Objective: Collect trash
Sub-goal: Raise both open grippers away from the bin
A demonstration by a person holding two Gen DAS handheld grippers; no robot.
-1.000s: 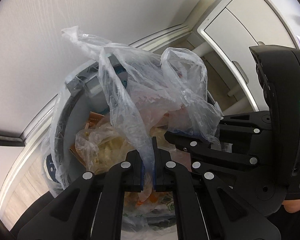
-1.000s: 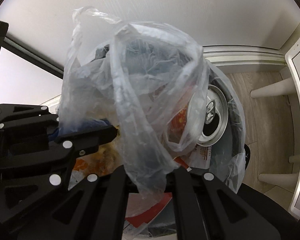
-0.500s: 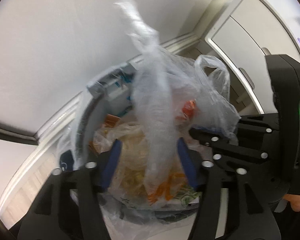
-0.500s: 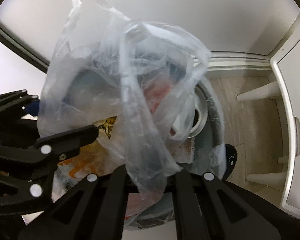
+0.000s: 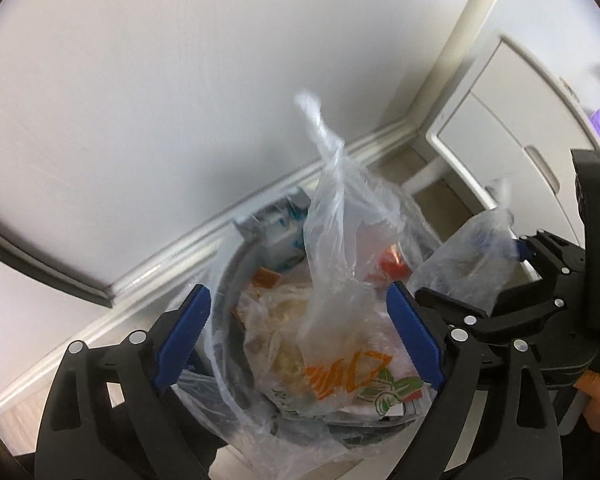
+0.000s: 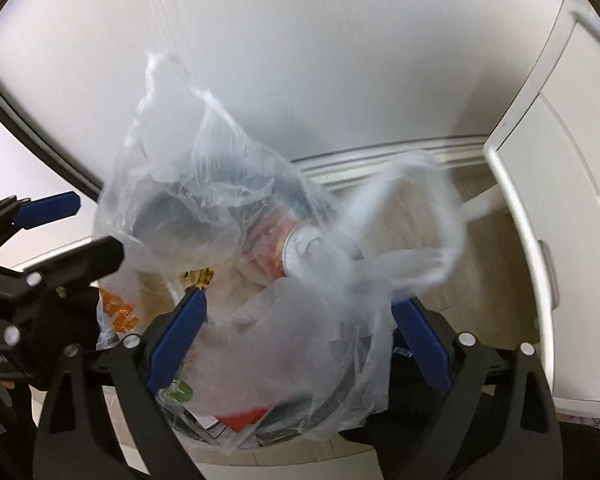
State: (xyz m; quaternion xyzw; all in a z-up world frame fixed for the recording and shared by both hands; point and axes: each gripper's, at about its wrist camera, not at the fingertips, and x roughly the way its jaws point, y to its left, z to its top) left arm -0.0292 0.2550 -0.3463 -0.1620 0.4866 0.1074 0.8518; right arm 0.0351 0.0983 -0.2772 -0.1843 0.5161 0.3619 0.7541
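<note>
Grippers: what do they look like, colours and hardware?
Both alike: left gripper and right gripper have matte black angular linkage arms with round silver fasteners and flat blue finger pads. The right unit's black housing shows a green LED. No cables visible.

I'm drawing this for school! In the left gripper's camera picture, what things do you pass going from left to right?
Left blue pad → upright twist of clear bag → right blue pad → right gripper with wide-open jaws → white cabinet.
</note>
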